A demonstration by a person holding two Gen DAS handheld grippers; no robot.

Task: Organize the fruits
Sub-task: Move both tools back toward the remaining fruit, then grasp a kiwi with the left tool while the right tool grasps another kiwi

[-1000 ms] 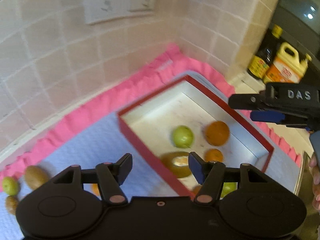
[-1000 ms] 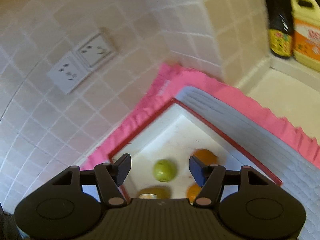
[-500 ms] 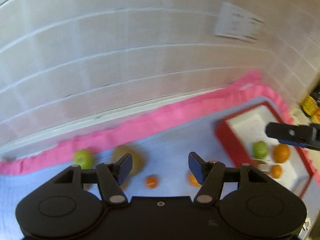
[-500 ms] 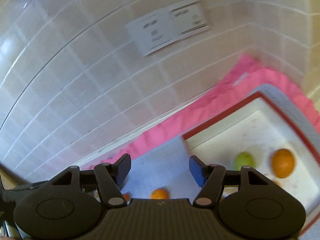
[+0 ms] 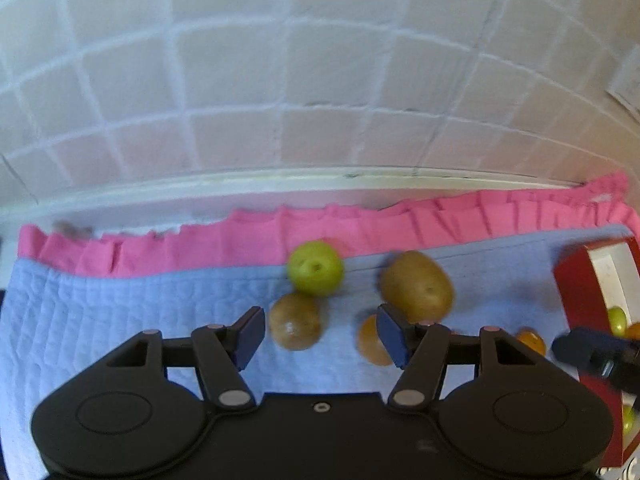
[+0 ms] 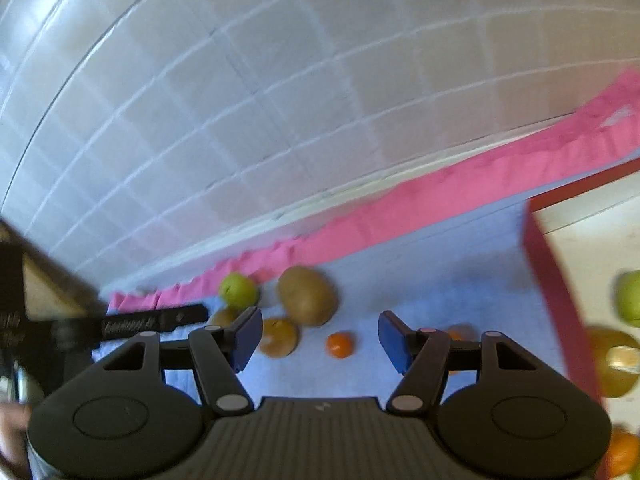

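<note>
- No writing can be read; the lettering on the left gripper's finger in the right wrist view is blurred.
- Left gripper (image 5: pixel 320 336) tilts down over the blue mat (image 5: pixel 120 320), fingers spread, holding nothing; a small kiwi (image 5: pixel 295 327) lies between them, a green apple (image 5: pixel 315 267) and a large kiwi (image 5: pixel 416 286) beyond.
- Right gripper (image 6: pixel 316 336), fingers spread and empty, sees a small orange (image 6: pixel 340 345) and more of the red box (image 6: pixel 560 300), which holds fruit.

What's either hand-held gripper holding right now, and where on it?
Nothing. Left hand-held gripper and right hand-held gripper are both open and empty above the loose fruit.
</note>
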